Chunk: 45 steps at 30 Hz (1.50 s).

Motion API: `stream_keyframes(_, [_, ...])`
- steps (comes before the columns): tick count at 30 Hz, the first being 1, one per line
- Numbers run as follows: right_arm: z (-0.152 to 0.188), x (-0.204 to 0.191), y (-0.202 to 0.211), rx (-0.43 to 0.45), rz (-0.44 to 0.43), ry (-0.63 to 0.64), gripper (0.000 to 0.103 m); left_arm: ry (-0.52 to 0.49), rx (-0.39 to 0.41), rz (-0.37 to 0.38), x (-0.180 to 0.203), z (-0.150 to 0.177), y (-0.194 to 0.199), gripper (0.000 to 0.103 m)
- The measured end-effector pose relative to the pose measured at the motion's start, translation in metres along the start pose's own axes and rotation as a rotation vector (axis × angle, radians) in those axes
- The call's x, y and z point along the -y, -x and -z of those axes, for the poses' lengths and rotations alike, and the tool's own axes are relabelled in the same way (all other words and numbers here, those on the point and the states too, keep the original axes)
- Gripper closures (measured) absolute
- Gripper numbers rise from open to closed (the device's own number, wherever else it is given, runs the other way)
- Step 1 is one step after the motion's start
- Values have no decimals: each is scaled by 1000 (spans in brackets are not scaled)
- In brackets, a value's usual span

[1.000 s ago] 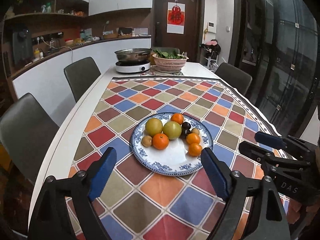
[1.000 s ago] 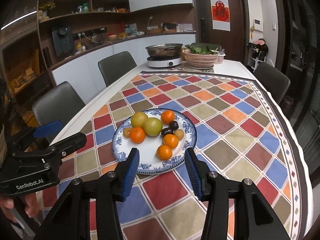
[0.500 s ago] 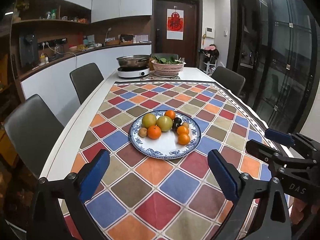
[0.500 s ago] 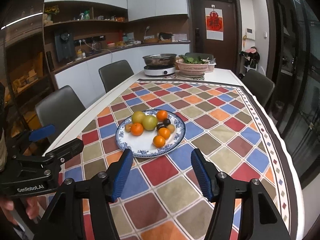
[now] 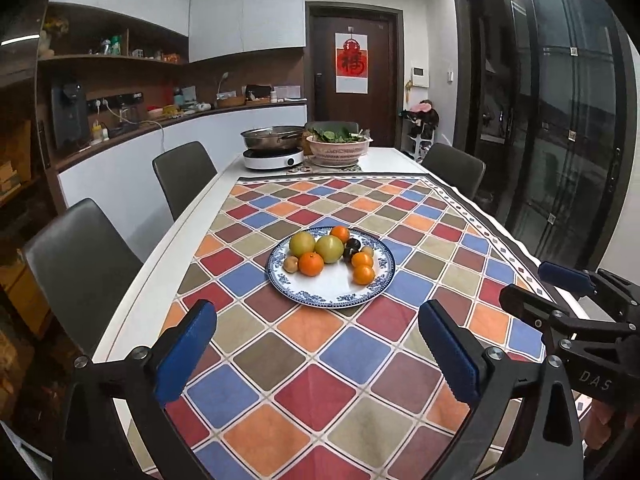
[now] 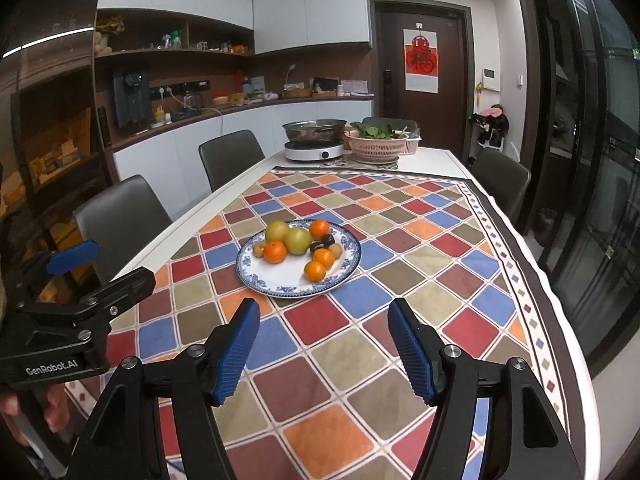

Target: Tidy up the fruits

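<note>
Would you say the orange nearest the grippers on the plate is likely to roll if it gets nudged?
Probably yes. The orange looks round and smooth, and sits alone on the bare white part of the plate, so little would stop it. Its skin seems firm, so the open right gripper should hold it without damage.

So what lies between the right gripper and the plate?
Only bare checkered tablecloth. In the right wrist view, the open right gripper points at the plate of fruit, with nothing else on that stretch.
</note>
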State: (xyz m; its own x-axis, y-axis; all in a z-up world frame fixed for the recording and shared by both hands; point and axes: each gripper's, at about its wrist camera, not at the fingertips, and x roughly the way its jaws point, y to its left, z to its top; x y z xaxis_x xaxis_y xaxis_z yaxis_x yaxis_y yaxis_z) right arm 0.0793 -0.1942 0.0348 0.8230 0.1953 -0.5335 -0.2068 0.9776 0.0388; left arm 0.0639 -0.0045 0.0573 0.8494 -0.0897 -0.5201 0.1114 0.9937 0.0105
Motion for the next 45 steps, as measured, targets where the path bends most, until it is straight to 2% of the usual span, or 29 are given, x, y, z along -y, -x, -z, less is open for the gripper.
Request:
stream_keyframes(4, [3, -1, 9, 13, 6, -2, 32, 0, 2, 6, 2, 2, 7, 0])
stream_keyframes(15, [8, -2, 22, 34, 5, -4, 32, -7, 9, 22, 5, 5, 18, 0])
stream_keyframes(26, [10, -3, 24, 36, 2, -1, 32, -17, 15, -39, 6, 8, 20, 0])
stream_keyframes(45, [13, -3, 26, 36, 0, -6, 32, -21, 13, -49, 7, 9, 20, 0])
